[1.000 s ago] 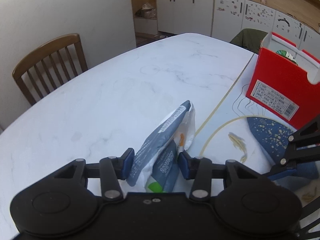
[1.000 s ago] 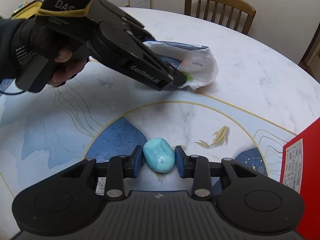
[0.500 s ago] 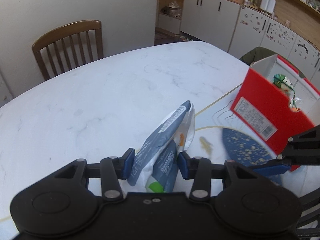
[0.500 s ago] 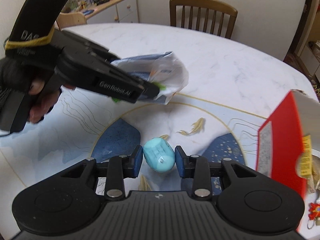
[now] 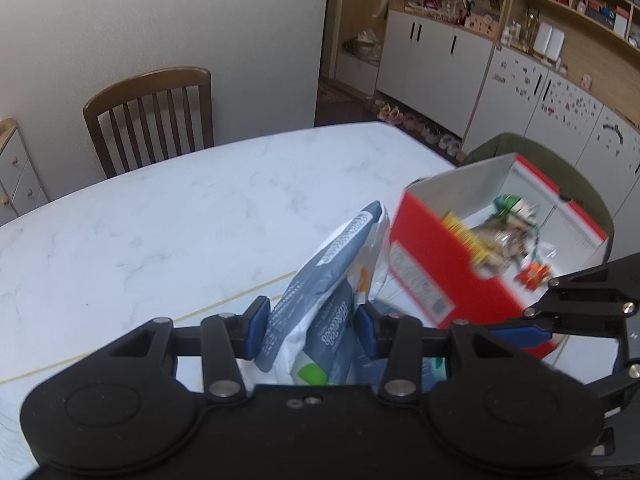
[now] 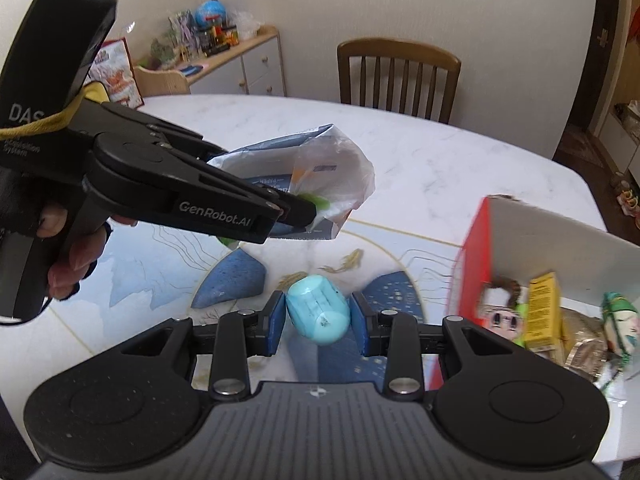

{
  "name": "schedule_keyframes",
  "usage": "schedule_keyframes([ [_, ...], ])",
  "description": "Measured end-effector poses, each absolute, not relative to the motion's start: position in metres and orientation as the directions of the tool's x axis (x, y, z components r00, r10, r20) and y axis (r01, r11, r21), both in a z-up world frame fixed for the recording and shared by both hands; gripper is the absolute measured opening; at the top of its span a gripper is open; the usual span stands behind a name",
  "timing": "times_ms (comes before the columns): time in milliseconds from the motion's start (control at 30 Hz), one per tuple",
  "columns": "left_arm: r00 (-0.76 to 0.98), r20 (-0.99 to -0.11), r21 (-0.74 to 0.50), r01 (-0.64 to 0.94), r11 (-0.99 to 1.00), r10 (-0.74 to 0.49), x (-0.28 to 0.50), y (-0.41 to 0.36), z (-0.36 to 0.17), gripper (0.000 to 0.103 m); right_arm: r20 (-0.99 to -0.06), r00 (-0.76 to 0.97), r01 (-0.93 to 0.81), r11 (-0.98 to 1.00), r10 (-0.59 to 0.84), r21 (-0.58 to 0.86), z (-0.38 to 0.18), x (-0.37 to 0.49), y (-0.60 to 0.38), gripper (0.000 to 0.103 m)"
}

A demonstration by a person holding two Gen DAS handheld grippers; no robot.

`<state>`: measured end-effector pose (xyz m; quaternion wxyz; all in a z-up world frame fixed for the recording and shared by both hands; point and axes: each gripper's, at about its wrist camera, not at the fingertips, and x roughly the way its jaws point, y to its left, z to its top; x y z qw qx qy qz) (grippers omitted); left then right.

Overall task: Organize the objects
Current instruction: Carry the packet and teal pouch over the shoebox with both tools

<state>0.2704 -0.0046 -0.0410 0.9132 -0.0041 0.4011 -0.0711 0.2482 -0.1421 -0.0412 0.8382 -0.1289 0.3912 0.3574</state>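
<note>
Low centre of the left wrist view: left claw (image 5: 310,330) clamped on blue-white packet (image 5: 332,264), above table (image 5: 160,232). Low centre of the right wrist view: right claw (image 6: 318,320) clamped on turquoise egg-shaped object (image 6: 318,314). Right edge: open red box (image 6: 520,248).

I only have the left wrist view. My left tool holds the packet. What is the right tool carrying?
Observer: The right tool is shut on a turquoise egg-shaped toy.
Operator: Is my packet clear of the table?
Observer: Yes, from the right wrist view the packet hangs in the air above the table.
Operator: Anything in the box that I miss?
Observer: A small doll face lies against the red box near wall.
</note>
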Motion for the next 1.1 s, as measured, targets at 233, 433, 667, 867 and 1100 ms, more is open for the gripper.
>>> schedule_keyframes([
  [233,0.693,-0.707,-0.091,0.106,0.99,-0.139,0.264,-0.054,-0.023,0.044,-0.716,0.464,-0.696,0.714,0.522,0.069,-0.022,0.253,-0.196,0.034],
  [433,0.697,-0.7,-0.088,0.131,0.987,-0.155,0.271,-0.101,-0.017,0.044,-0.706,0.491,-0.668,0.741,0.51,0.072,-0.015,0.264,-0.246,0.034],
  [667,0.681,-0.71,-0.079,0.175,0.981,-0.179,0.286,-0.152,-0.021,0.044,-0.709,0.526,-0.616,0.785,0.47,0.064,-0.018,0.279,-0.3,0.034],
  [867,0.655,-0.731,-0.072,0.204,0.976,-0.191,0.308,-0.187,-0.032,0.045,-0.721,0.55,-0.567,0.822,0.421,0.048,-0.026,0.297,-0.339,0.034],
  [1100,0.606,-0.773,-0.067,0.219,0.973,-0.19,0.33,-0.215,-0.051,0.045,-0.747,0.552,-0.536,0.844,0.37,0.022,-0.044,0.321,-0.367,0.034],
])
